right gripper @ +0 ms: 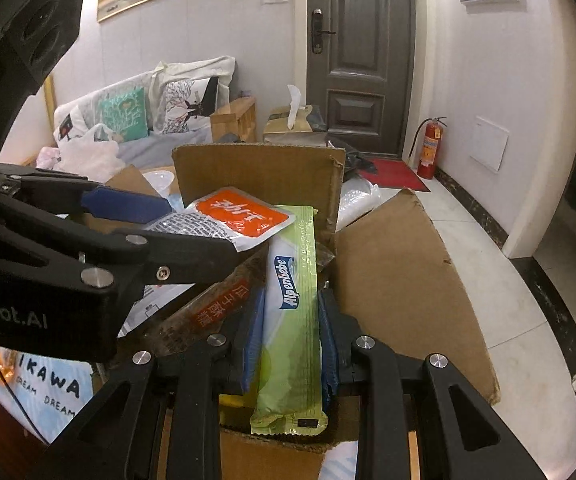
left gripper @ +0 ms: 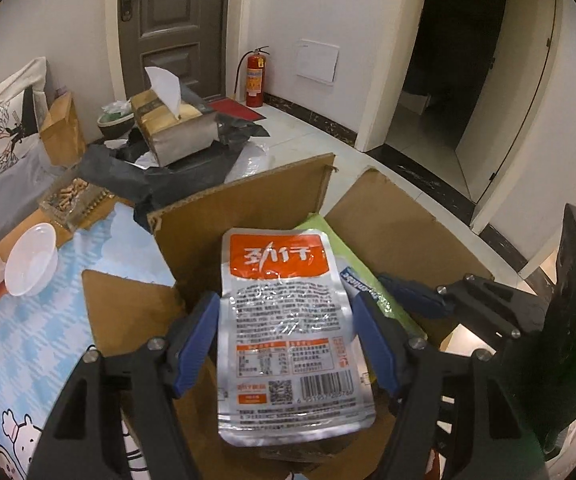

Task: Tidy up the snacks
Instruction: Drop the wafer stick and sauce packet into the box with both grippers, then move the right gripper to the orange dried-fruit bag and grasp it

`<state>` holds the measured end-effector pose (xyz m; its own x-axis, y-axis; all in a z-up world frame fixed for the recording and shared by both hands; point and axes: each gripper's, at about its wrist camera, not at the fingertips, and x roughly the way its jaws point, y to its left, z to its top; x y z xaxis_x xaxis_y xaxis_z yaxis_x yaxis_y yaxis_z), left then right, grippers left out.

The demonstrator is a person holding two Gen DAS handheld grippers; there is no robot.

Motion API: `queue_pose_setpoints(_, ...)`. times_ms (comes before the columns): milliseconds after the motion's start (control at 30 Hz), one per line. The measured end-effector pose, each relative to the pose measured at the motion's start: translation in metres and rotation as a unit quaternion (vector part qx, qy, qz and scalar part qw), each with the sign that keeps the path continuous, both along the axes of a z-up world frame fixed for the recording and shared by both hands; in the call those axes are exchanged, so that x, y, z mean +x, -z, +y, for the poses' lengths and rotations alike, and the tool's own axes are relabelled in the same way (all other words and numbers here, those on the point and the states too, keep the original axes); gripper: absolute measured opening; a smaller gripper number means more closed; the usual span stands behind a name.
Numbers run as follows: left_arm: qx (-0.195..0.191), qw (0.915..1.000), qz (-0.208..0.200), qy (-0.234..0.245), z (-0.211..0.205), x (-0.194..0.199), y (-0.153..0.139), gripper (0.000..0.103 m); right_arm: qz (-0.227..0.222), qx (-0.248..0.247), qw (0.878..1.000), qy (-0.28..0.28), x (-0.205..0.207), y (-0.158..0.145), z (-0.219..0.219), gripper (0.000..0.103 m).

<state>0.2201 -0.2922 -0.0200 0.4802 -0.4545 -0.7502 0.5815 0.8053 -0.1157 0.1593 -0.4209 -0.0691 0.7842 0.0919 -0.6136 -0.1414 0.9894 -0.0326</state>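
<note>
Over the open cardboard box (left gripper: pixel 244 208), both hand-held grippers are loaded with snacks.
The left hand-held gripper (left gripper: pixel 286 344) pinches a crinkly silver-and-orange foil pouch (left gripper: pixel 284 320) by its long edges, held flat above the box, likely for stacking; the right hand-held gripper (right gripper: pixel 290 344) clamps a slim, glossy green Alpenliebe packet (right gripper: pixel 292 308) lengthwise, its far end lying over the wrappers inside, flaps splayed wide.

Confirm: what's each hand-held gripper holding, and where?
Left hand-held gripper: silver pouch, by its side edges mid-length. Right hand-held gripper: green Alpenliebe pack, across its lower half.
</note>
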Motion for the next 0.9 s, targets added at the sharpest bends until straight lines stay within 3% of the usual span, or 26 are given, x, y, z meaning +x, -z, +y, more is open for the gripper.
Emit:
queue_pose_setpoints(300, -0.01, 0.9999, -0.01, -0.005, 0.011, -0.007, -0.011, 0.071, -0.007, 0.007, 1.0, 0.0, -0.002, -0.01, 0.004, 0.028)
queue_pose_setpoints(633, -0.024, 0.9995, -0.018, -0.009, 0.025, -0.014, -0.021, 0.074, -0.009, 0.008, 1.0, 0.0, -0.007, -0.015, 0.01, 0.029)
queue_pose_setpoints(900, -0.038, 0.9978, -0.05, -0.022, 0.067, -0.038, -0.043, 0.079, -0.002, 0.015, 1.0, -0.027, -0.009, -0.021, 0.029, 0.03)
